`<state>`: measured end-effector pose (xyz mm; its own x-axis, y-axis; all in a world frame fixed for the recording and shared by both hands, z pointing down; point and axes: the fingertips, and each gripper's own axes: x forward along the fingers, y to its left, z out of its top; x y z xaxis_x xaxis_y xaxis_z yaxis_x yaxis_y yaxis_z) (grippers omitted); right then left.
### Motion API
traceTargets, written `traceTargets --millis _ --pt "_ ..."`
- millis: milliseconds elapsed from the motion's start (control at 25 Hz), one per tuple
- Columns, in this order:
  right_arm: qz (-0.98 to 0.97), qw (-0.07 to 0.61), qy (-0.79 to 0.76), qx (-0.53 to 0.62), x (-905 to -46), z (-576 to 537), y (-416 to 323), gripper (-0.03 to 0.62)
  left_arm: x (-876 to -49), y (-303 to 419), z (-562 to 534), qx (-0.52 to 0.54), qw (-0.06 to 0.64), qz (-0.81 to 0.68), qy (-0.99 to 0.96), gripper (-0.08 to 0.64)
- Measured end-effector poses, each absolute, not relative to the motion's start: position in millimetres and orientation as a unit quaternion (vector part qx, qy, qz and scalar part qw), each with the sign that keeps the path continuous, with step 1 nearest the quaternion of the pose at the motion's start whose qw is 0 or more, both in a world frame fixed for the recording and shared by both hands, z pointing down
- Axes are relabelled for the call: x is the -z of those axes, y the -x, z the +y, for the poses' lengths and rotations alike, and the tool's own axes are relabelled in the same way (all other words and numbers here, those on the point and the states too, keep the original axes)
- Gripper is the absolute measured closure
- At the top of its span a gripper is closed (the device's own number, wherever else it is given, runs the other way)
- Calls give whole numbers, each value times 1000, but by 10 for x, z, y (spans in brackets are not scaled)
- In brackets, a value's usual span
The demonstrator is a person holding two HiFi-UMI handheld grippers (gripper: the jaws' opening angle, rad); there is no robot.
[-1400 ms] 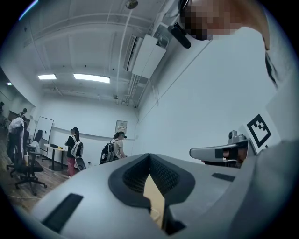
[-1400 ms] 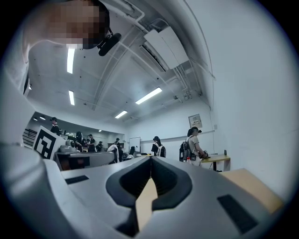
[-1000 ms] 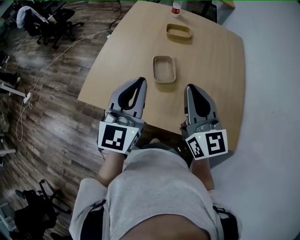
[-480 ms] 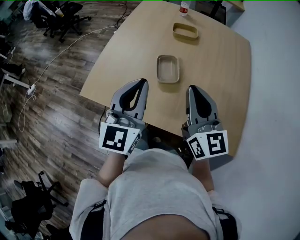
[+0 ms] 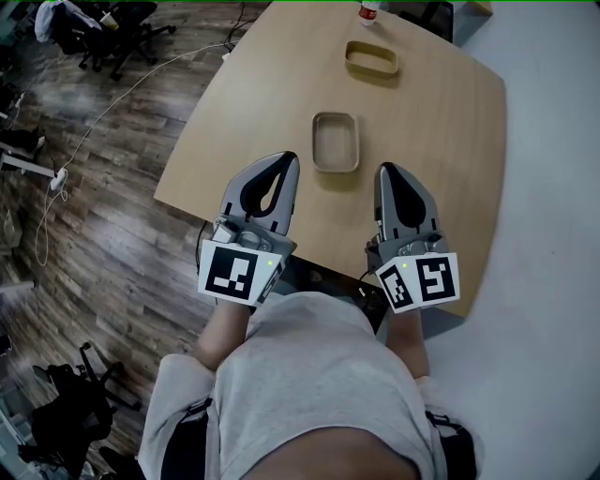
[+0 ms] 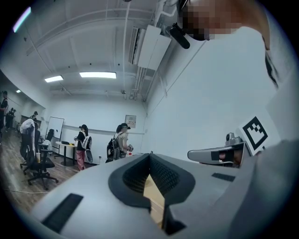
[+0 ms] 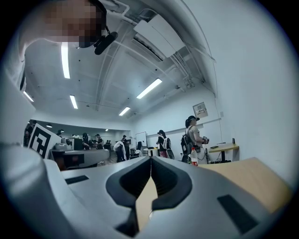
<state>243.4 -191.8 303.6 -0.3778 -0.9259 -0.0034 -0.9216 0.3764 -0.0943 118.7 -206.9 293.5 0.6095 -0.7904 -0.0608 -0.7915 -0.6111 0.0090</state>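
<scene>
The wood-plank floor (image 5: 103,159) filled the left side of the head view, with a white cable (image 5: 120,101) trailing across it and office chairs (image 5: 117,33) in the upper left corner. The pale wooden tabletop (image 5: 441,169) took up the upper middle and right of the frame.

Over its near edge, at the centre of the frame, the person held both grippers side by side, pointing away from the body. The left gripper (image 5: 284,164) was clenched and held nothing; its own view showed the two dark pads meeting at the tip, with only a sliver of tabletop in the slot below them. The right gripper (image 5: 391,172) was the same, pressed shut, with only bare wood in the gap under the pads.

The near tray (image 5: 336,150), a shallow oblong dish, lay just beyond the two tips and between them, apart from both. It looked empty and sat flat. The far tray (image 5: 371,58), similar in shape, lay well beyond it toward the top of the frame, also empty as far as could be seen. A small bottle (image 5: 369,11) with a red band stood at the very top edge.

By this layout, nothing had been picked up or touched: both trays sat free and both grippers hung short of them, so any handling appeared wholly ahead.
</scene>
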Motion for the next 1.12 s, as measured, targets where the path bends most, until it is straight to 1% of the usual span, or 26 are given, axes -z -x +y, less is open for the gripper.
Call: traceTargets --millis 160,560,720,1120 --pt "828 20 558 43 -3090 -2151 -2420 580 -2976 -1182 -2279 -28 5 438 898 545" --pt "815 -33 575 70 -3431 -2737 -2451 581 -3121 -1199 -2804 -21 -11 426 904 545" --pt "808 -59 578 99 -3668 -2967 -2486 580 -3220 -1220 -3000 -13 -25 421 907 546" --pt "786 -89 584 183 -4325 -3304 -2543 580 -3569 -1211 -3351 11 -57 409 911 546"
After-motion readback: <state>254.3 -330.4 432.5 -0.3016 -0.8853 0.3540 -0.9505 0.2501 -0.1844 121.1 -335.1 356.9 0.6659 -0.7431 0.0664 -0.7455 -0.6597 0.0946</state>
